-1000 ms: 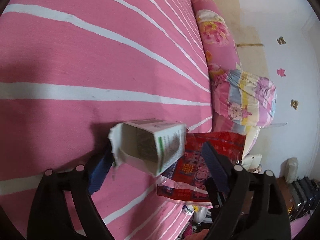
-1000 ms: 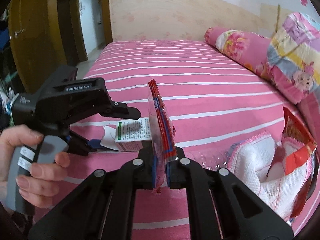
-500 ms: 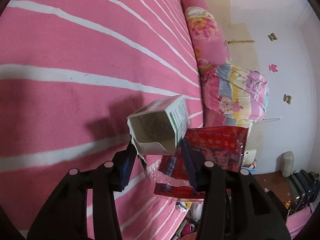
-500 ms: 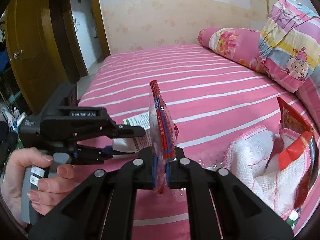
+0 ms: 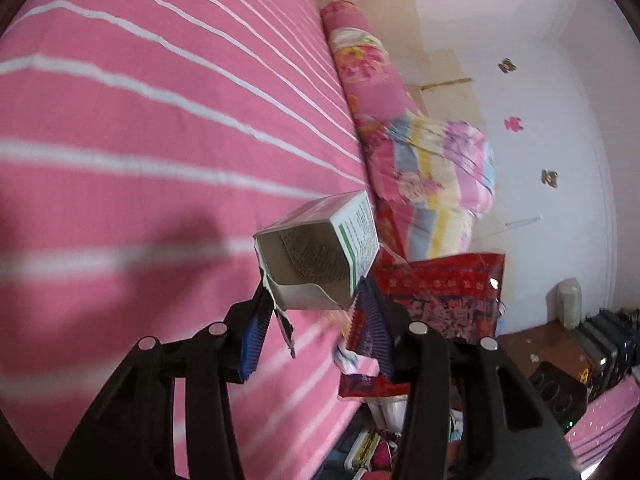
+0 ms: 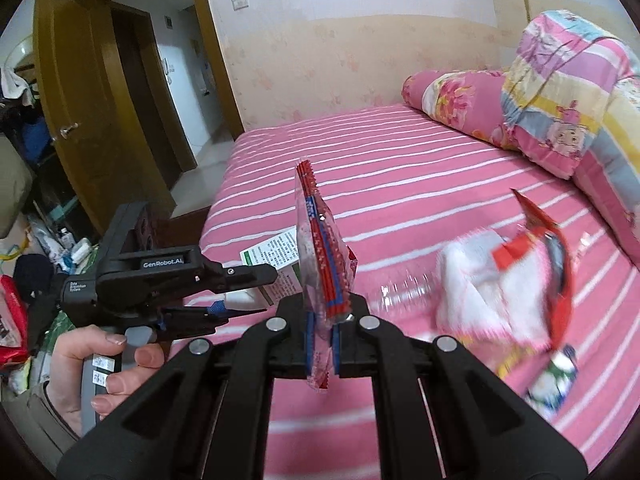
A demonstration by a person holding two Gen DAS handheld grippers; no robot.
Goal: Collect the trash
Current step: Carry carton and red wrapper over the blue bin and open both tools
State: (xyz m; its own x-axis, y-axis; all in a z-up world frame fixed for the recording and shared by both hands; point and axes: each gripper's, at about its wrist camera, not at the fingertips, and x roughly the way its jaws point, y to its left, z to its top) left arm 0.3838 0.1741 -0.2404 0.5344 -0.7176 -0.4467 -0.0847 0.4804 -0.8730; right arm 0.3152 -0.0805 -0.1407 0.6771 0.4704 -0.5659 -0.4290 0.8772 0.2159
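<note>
Two grippers are in our hands, each clamped on a piece of trash above the bed (image 6: 420, 168). On the left, our left hand (image 6: 104, 372) holds the left gripper (image 5: 312, 312), whose blue pads (image 5: 254, 336) pinch the torn end of a white box (image 5: 320, 248); the box is lifted off the pink striped sheet, its open mouth facing the left wrist camera. Just right of it, our right gripper (image 6: 322, 344) is closed tight on a red wrapper (image 6: 320, 264), which stands upright and edge-on between the fingers; in the left wrist view the same wrapper (image 5: 440, 300) shows flat, just behind the box. Further right on the bed we see a clear bottle (image 6: 404, 292) lying beside a white cloth (image 6: 480, 280) with another red packet (image 6: 556, 264) against it, all blurred. At the far right, a rolled pillow (image 6: 452, 100) and a folded quilt (image 6: 568, 96) rest at the head of the bed.
</note>
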